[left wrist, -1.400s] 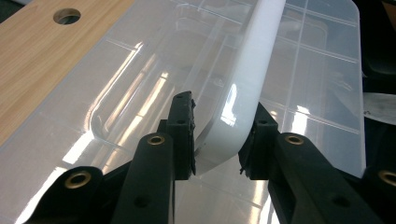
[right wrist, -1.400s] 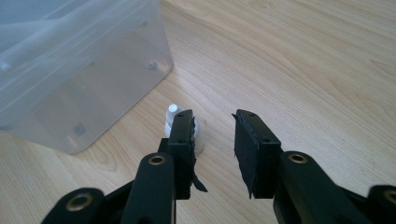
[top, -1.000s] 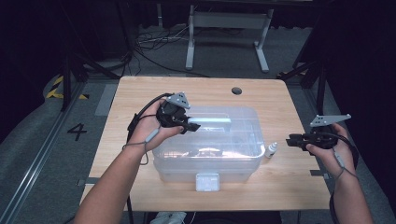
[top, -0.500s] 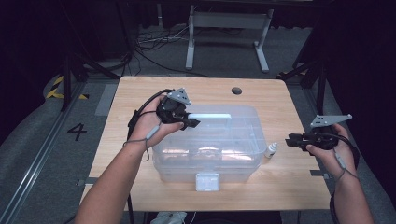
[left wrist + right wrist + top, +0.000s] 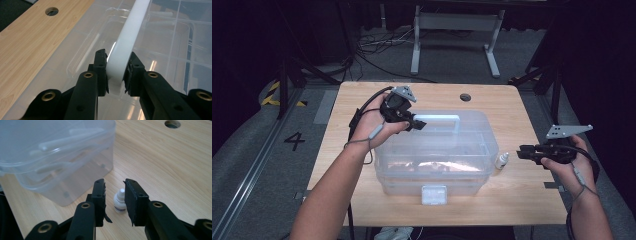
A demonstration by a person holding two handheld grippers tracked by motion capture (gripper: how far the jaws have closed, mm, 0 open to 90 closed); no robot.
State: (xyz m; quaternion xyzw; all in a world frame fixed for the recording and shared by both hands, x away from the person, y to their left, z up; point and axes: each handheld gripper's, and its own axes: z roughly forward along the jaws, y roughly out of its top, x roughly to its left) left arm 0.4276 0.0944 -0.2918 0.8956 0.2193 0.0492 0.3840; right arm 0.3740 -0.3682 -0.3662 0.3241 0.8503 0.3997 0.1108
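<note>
White plastic is what my left claw is squeezing: the handle on top of the clear box, which sits in the middle of the tabletop. That grip looks the same as a second ago, and the box has not moved. My right claw has just been closing a little. The small white bottle stands on the wood beside the box, between the jaws but farther off, so that claw grips nothing yet. I think I must reach in more before I pinch it.
</note>
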